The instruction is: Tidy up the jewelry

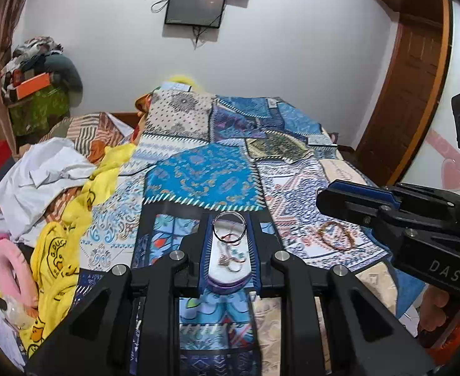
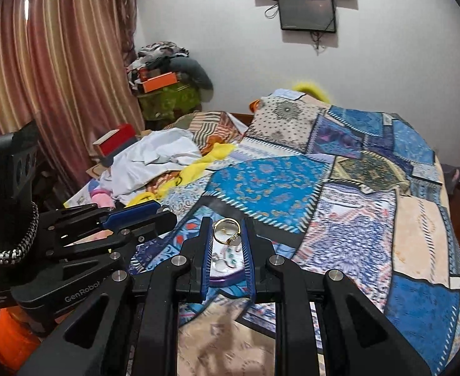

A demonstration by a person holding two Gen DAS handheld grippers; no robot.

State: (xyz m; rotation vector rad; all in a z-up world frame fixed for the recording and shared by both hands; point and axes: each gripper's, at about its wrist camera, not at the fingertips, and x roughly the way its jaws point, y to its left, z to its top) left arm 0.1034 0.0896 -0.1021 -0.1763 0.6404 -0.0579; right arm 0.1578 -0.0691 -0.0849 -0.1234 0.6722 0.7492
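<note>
Beaded bracelet (image 1: 336, 236) shows only to left tongs (image 1: 229, 219).

Bed (image 1: 198, 181) under blue patchwork spread, beaded bracelet (image 1: 336, 236) right, white tray (image 1: 226, 277) near, crumpled clothes (image 1: 42, 175) left

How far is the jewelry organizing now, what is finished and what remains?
Some small pieces already lie on the white tray. The left claw holds a silver bangle above it, and the right claw holds a gold ring. A brown beaded bracelet is on the bedspread.
</note>
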